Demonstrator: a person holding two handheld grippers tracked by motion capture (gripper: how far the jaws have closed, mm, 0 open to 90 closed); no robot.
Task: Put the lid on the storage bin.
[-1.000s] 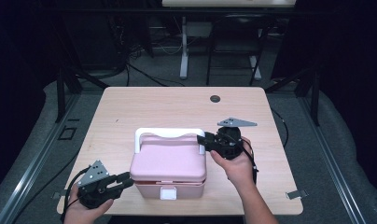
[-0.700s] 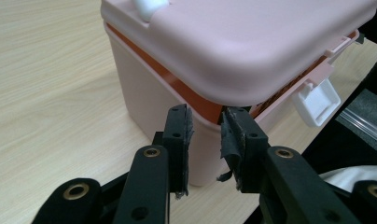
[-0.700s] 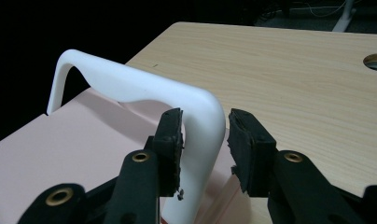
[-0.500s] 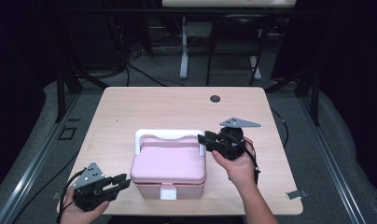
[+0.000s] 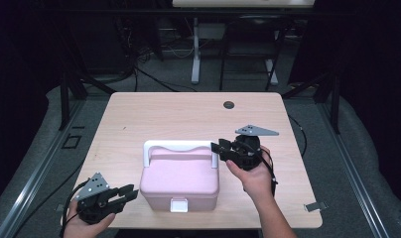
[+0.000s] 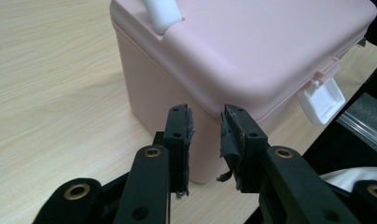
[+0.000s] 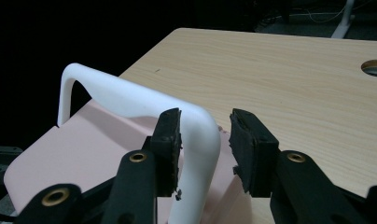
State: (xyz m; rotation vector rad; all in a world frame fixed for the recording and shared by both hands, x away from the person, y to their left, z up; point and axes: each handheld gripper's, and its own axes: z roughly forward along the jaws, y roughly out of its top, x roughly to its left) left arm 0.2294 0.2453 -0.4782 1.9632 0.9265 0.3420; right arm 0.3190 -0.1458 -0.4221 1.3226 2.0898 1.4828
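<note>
box [image 5: 179, 176]: hard pink plastic, smooth, probably light
handle [image 7: 196, 126]: between right tongs [image 7: 204, 135], jaws open, best grab
left tongs [image 6: 206, 133]: narrow gap, empty, near box corner

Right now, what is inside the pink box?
Nothing inside shows: the pink box has its lid down and white latch at the front. On top, only its white handle shows.

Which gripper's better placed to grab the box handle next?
Right. The right gripper is open with the white handle between its jaws. The left gripper is open at the pink box near corner.
</note>
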